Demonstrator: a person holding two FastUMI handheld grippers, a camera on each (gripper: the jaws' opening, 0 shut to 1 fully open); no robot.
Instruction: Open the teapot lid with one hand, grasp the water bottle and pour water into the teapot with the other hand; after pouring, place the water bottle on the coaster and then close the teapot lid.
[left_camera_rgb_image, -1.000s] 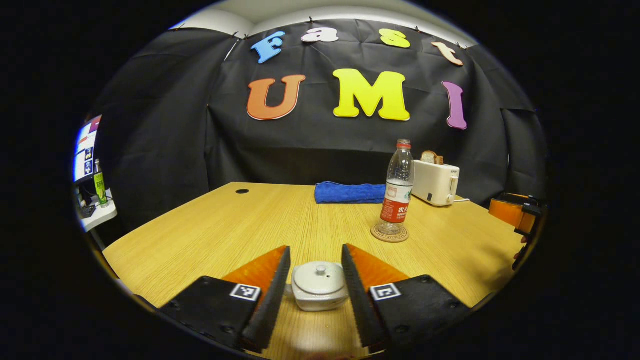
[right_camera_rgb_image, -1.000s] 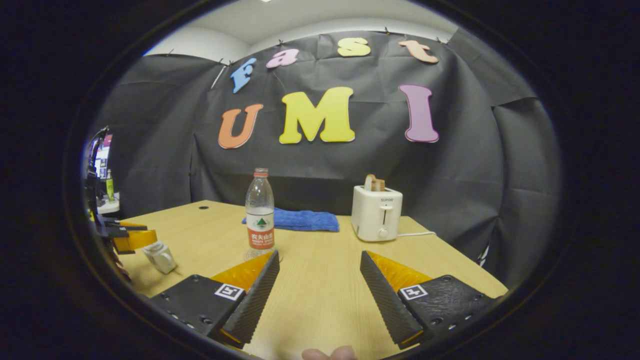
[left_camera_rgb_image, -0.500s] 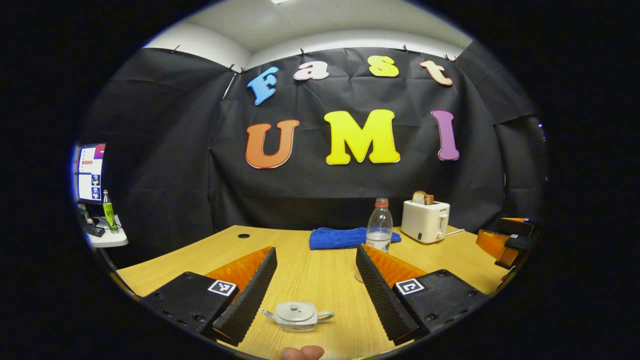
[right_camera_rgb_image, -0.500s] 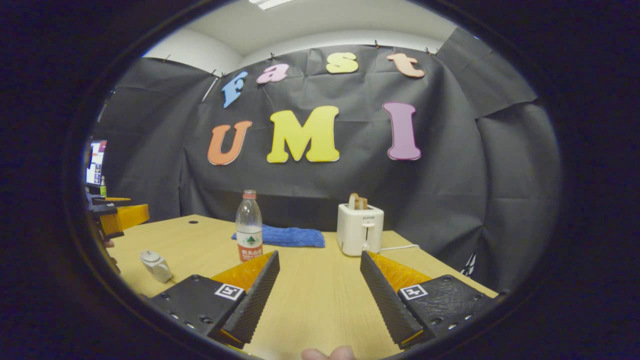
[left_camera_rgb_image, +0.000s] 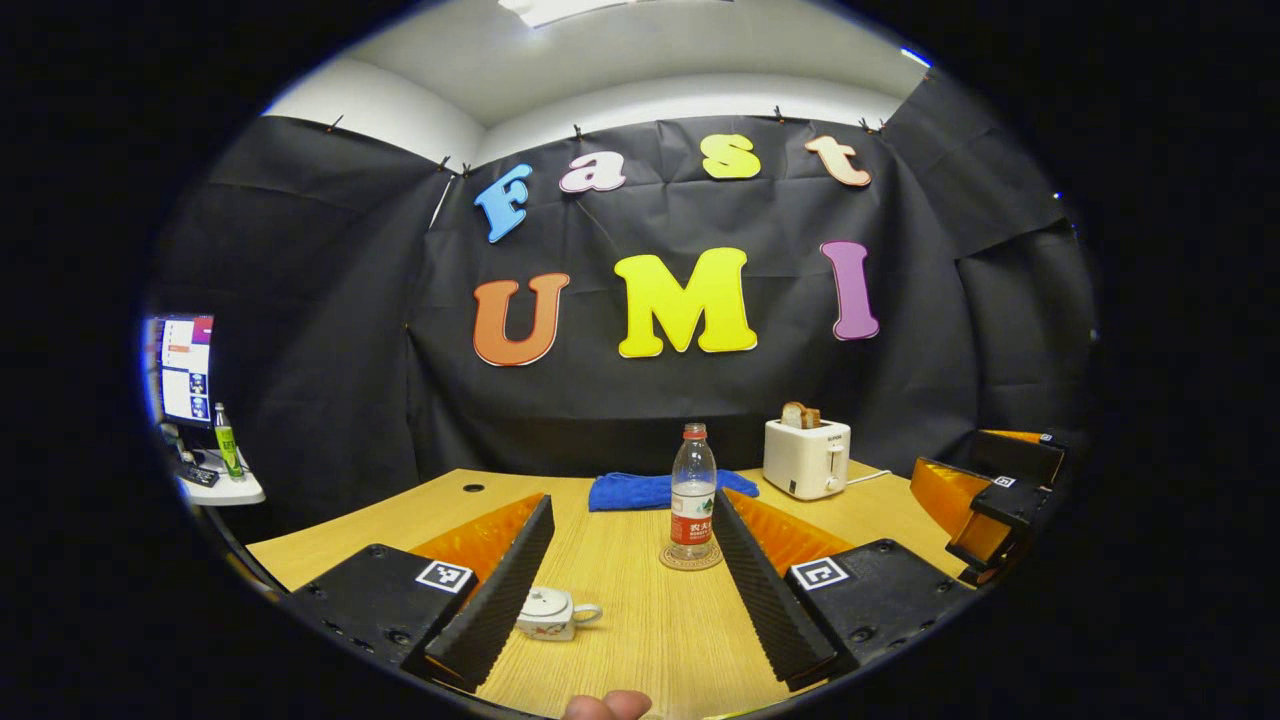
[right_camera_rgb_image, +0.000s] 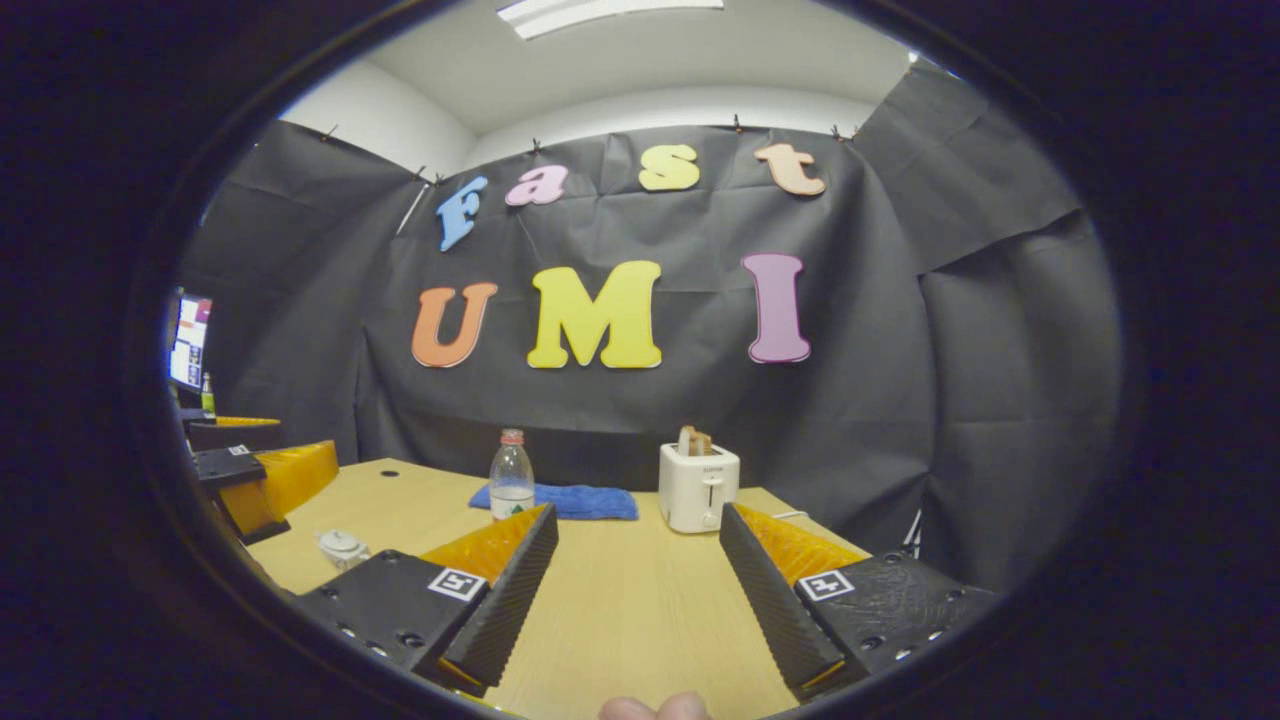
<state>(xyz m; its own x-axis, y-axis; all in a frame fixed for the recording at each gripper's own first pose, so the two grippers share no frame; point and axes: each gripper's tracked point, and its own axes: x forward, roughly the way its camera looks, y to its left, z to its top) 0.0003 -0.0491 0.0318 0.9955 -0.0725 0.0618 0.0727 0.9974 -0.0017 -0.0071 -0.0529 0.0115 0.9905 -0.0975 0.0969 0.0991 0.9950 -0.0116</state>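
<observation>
I hold both grippers, left gripper (left_camera_rgb_image: 630, 590) and right gripper (right_camera_rgb_image: 635, 600), spread apart above the table (left_camera_rgb_image: 640, 630); water bottle (left_camera_rgb_image: 691, 495) sits on its coaster (left_camera_rgb_image: 690, 558), teapot (left_camera_rgb_image: 548, 612) lidded, so nothing needs gripping

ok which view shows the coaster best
The left gripper view: the coaster lies in plain sight under the bottle. In the right gripper view a finger covers the bottle's base, hiding it.
</observation>
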